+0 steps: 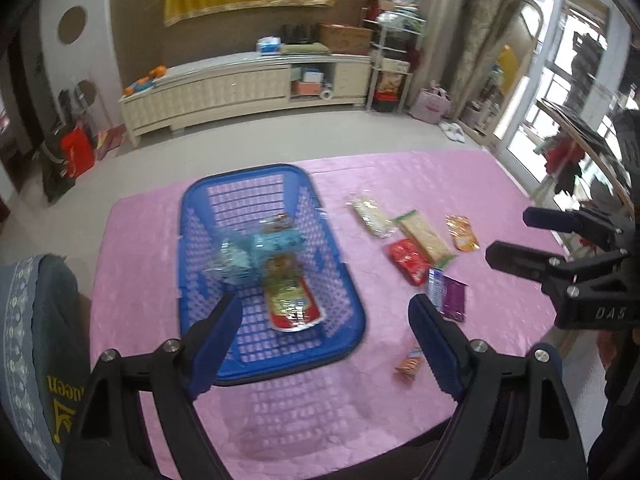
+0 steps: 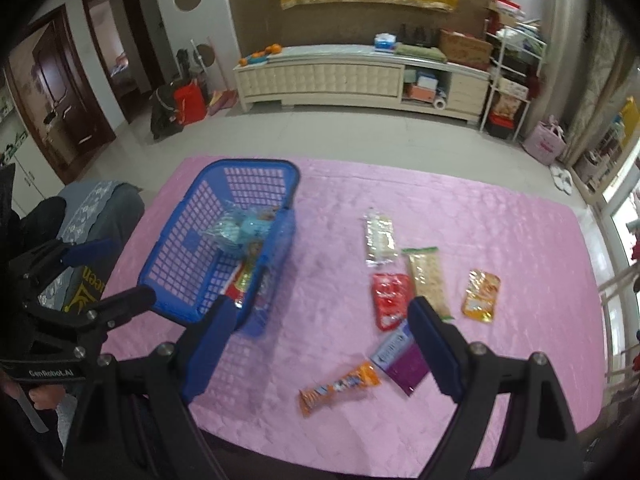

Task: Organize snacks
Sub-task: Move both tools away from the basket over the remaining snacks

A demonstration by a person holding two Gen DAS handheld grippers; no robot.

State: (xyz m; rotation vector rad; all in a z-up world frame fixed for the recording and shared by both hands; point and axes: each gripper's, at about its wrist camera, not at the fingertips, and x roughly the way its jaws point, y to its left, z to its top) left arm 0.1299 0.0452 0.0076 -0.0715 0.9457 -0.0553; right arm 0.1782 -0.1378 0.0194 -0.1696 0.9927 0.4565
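Snacks lie partly in a blue basket [image 1: 272, 264] and partly loose on a pink tablecloth [image 2: 500, 240]. At far left a grey cushion [image 1: 28, 320] with yellow lettering sits off the table edge. The basket stands on the left half of the cloth and holds a light-blue pack [image 1: 256, 254] and a red-and-gold pack [image 1: 292, 300]. The left gripper [image 1: 324, 344] hangs over the basket's near rim, its jaws spread wide with nothing between them. Right of the basket, well apart from it, the loose snacks cluster: an orange pack [image 2: 340, 388] nearest the front edge, a purple pack [image 2: 400, 360] just beside it, a red pack [image 2: 390, 298] behind that, a clear white pack [image 2: 379, 238] farthest back, a long tan cracker pack [image 2: 426, 280] touching the red one, and an orange-yellow pouch [image 2: 482, 296] at far right. The right gripper [image 2: 320, 344] hovers above the cloth between basket and cluster, jaws wide apart and empty.
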